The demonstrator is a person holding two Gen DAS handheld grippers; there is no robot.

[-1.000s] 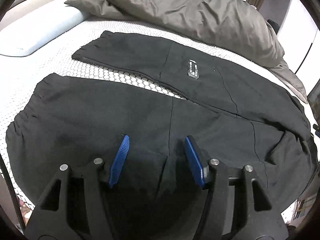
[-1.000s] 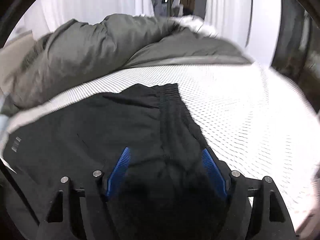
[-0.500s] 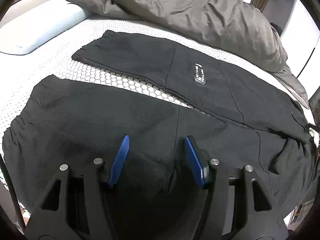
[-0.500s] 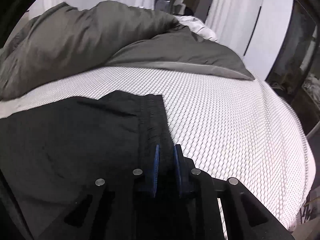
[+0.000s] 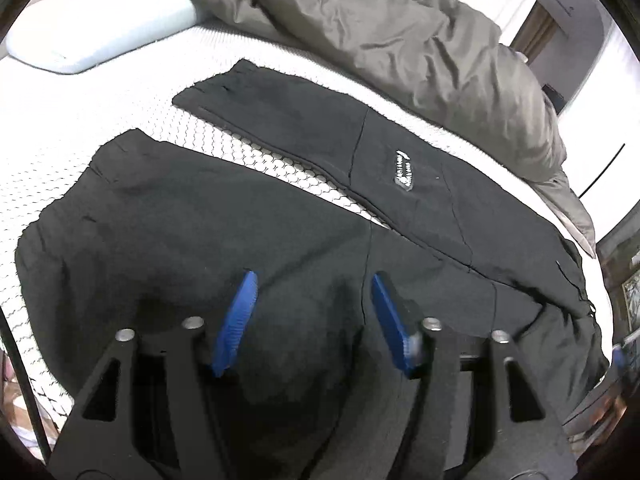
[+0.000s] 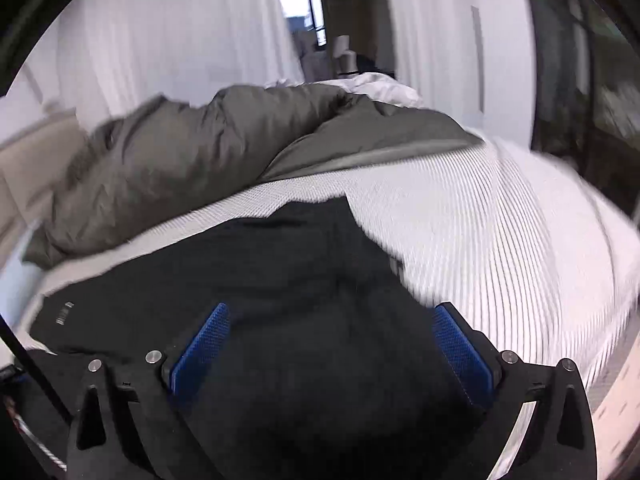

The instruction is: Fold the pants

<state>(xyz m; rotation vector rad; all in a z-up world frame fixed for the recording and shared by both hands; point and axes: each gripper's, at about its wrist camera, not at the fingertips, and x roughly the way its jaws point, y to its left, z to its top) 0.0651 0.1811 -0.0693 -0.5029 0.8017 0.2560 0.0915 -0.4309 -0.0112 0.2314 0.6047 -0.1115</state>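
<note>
Black pants (image 5: 248, 220) lie spread flat on the white bed, the two legs apart with a strip of mattress between them. The far leg carries a small white logo patch (image 5: 404, 172). My left gripper (image 5: 312, 300) is open and empty just above the near leg. In the right wrist view the waist end of the pants (image 6: 304, 280) lies under my right gripper (image 6: 328, 336), which is open wide and empty; this view is motion-blurred.
A rumpled grey duvet (image 5: 400, 32) lies along the far side of the bed and also shows in the right wrist view (image 6: 200, 152). A pale blue pillow (image 5: 100, 24) is at the far left. White mesh mattress (image 6: 500, 248) extends right of the pants. The bed edge is near.
My right gripper was shut half a second ago and now stands wide open, and has moved, with the view blurred. My left gripper stays open and has shifted slightly over the near leg.
</note>
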